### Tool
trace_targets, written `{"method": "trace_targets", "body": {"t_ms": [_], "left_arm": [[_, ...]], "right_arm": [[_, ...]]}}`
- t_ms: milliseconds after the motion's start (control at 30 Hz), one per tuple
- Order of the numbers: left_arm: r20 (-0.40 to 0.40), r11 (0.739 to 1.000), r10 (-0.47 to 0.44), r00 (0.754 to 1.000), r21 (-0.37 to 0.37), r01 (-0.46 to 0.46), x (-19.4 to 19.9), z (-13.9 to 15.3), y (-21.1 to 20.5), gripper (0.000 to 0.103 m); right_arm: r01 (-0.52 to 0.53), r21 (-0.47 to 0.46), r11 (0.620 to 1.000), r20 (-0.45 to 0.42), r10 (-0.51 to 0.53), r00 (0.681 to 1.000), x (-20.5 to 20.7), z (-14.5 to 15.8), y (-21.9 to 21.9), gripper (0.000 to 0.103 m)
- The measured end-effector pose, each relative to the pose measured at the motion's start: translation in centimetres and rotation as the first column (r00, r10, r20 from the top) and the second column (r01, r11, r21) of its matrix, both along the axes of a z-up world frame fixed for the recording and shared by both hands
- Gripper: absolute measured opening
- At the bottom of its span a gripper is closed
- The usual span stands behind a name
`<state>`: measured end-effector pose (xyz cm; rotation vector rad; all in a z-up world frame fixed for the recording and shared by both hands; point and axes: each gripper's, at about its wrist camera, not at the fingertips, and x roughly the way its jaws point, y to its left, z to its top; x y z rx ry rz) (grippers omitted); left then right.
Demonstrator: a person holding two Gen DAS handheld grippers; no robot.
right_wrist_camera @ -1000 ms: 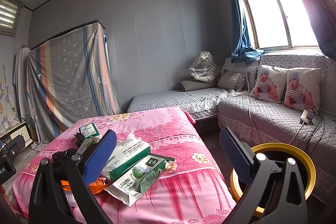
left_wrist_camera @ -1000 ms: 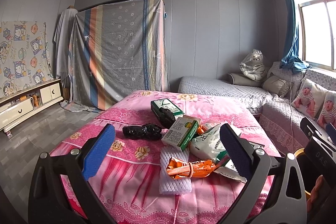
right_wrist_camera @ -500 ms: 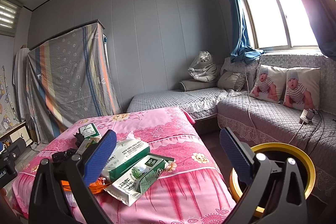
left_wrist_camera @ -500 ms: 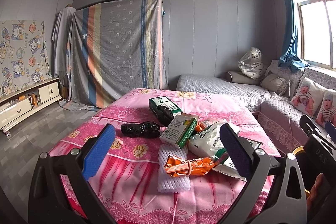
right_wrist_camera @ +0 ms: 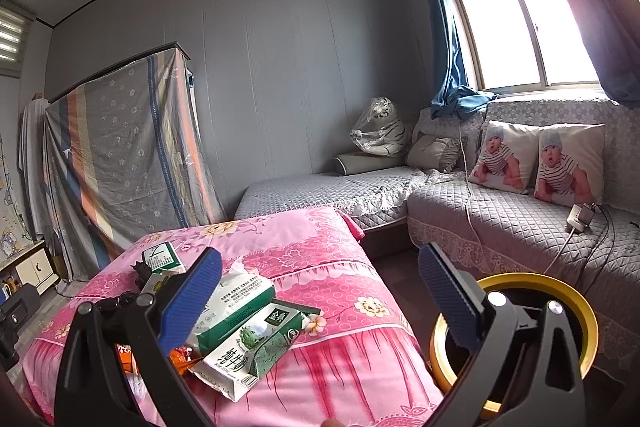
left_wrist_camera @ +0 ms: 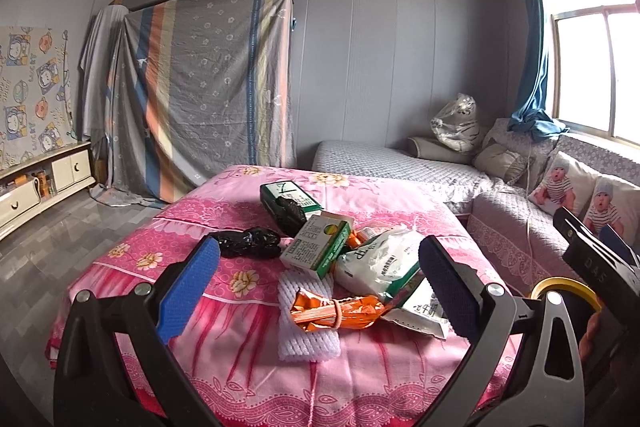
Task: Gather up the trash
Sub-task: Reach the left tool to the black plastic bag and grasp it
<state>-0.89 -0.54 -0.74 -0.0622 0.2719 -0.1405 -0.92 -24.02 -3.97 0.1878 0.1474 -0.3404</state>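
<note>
Trash lies heaped on a table with a pink flowered cloth (left_wrist_camera: 240, 211): a white foam net (left_wrist_camera: 308, 331), an orange wrapper (left_wrist_camera: 336, 311), a white tissue pack (left_wrist_camera: 380, 263), a green-and-white carton (left_wrist_camera: 316, 247), a dark green box (left_wrist_camera: 288, 199) and a crumpled black bag (left_wrist_camera: 248, 243). My left gripper (left_wrist_camera: 316, 291) hangs open in front of the pile, touching nothing. My right gripper (right_wrist_camera: 318, 299) is open too, off the table's right corner, near a milk carton (right_wrist_camera: 248, 351) and the tissue pack (right_wrist_camera: 232, 303). A yellow-rimmed bin (right_wrist_camera: 560, 291) stands on the floor at the right.
A grey quilted sofa (right_wrist_camera: 500, 219) with baby-print cushions (right_wrist_camera: 540, 163) runs along the right wall and back. A cloth-covered wardrobe (left_wrist_camera: 208, 91) stands behind the table, a low white cabinet (left_wrist_camera: 36, 183) at the left. The other gripper (left_wrist_camera: 596, 267) shows at the right edge.
The left wrist view has shifted a little, the table now sitting slightly lower and left in it. The right wrist view is almost unchanged. Both grippers stay open.
</note>
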Motion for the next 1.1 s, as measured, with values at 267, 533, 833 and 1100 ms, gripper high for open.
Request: {"method": "trace_targets", "body": {"t_ms": [267,533,833,1100], "left_arm": [[0.004,0.948,-0.306,0.952,-0.09,0.305,0.6,-1.1,-0.5,0.095],[-0.038,0.943,-0.334,0.942,0.001,0.334,4.0,-2.0,2.7,0.095],[-0.098,0.852,-0.382,0.919,0.348,0.391,12.7,-3.6,7.6,0.096],[-0.323,0.822,-0.422,0.847,0.258,0.508,24.8,-6.0,10.8,0.095]], "right_arm": [[-0.183,0.236,0.954,-0.073,0.205,0.976,3.2,-0.4,-6.0,0.095],[-0.439,0.447,0.78,-0.117,0.537,0.835,5.2,-2.4,-6.7,0.095],[-0.508,0.375,0.775,-0.194,0.602,0.775,6.9,-3.5,-3.4,0.095],[-0.475,0.357,0.804,-0.27,0.576,0.772,9.1,-4.2,-3.1,0.095]]}}
